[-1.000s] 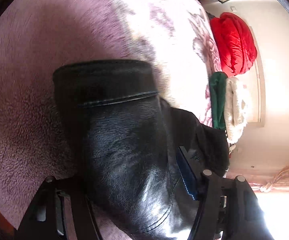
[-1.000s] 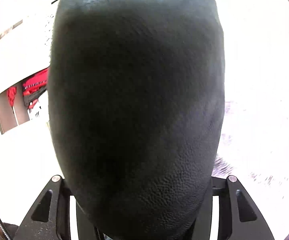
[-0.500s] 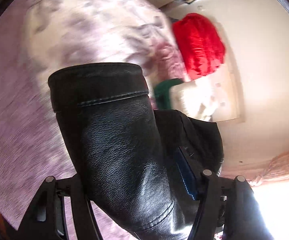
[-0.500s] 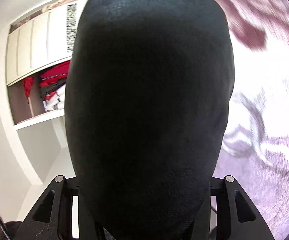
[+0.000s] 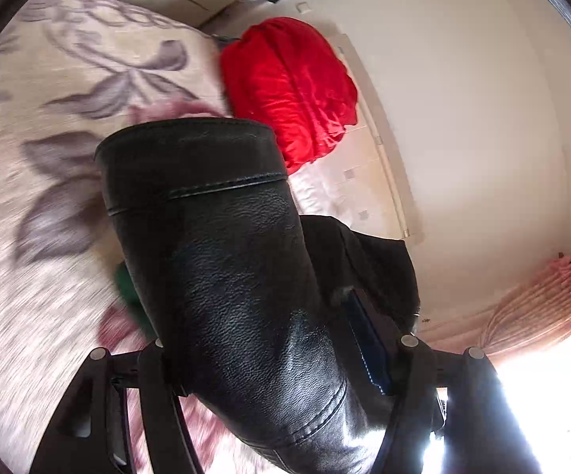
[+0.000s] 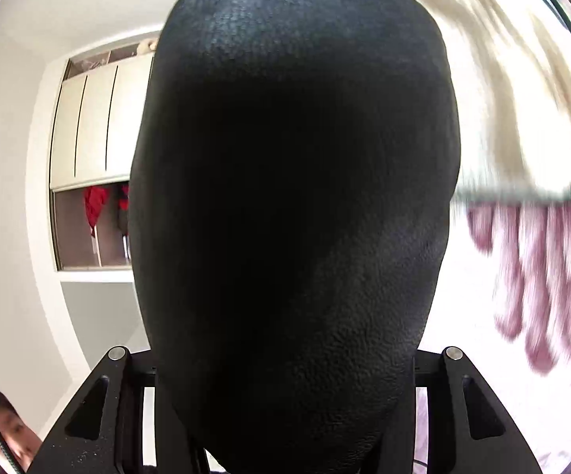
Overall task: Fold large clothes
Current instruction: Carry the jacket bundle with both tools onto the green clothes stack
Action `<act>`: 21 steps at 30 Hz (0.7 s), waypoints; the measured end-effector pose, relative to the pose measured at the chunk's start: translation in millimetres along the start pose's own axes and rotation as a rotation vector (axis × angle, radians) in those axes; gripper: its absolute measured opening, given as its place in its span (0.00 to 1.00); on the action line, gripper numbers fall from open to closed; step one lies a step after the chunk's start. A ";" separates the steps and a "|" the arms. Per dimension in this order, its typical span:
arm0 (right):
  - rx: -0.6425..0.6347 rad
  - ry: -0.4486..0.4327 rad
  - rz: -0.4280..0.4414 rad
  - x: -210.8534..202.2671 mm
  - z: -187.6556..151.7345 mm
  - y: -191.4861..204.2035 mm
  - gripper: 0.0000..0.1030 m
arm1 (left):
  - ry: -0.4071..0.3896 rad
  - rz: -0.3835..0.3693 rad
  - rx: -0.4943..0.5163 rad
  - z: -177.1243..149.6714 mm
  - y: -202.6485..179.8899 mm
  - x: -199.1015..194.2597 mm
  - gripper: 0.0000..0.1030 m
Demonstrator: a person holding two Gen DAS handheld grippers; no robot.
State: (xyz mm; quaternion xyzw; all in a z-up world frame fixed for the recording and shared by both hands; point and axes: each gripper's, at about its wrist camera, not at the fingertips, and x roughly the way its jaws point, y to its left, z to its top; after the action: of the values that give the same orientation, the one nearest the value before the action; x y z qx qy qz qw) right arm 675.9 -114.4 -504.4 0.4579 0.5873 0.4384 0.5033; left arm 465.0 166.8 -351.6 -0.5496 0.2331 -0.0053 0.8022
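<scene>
Both claws are rising away from the bed (image 5: 48,126), carrying the black leather garment with them: where the purple-patterned bedspread was filling the left view a second ago, the wall, a red bundle (image 5: 289,87) and a curtain (image 5: 542,304) are now showing beyond the claw, and in the right view a wardrobe (image 6: 88,126) is coming into sight to the left of the claw. That suggests the garment is being lifted and swung up off the bed, probably to spread or carry it over for a fold, which is not yet laid.

The left claw (image 5: 273,359) is clamping a stitched cuff or hem of the black leather garment (image 5: 222,260), which is jutting forward between its jaws. The right claw (image 6: 285,363) is gripping another bulging part of the same garment (image 6: 293,181), filling the space between its jaws and blocking most of the view ahead.
</scene>
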 end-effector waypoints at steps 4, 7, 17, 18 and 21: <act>0.000 0.064 0.008 9.2 82.6 -25.7 0.48 | 0.008 -0.020 0.030 14.9 7.7 67.5 0.58; 0.008 0.111 -0.036 21.0 146.2 -68.5 0.48 | 0.057 0.022 0.065 10.7 35.1 122.8 0.58; 0.039 0.177 -0.160 37.6 186.8 -128.5 0.65 | 0.282 0.149 0.176 0.4 69.7 193.2 0.58; 0.038 0.174 -0.213 39.0 184.4 -122.5 0.69 | 0.308 0.163 0.169 0.9 68.1 193.2 0.58; -0.011 0.118 -0.422 39.5 169.7 -96.1 0.85 | 0.339 0.269 0.232 -2.4 52.3 184.2 0.65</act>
State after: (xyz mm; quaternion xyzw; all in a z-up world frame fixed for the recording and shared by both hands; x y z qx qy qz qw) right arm 832.1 -85.5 -624.2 0.2955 0.6960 0.3524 0.5514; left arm 615.4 136.7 -466.3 -0.4092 0.4332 -0.0171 0.8029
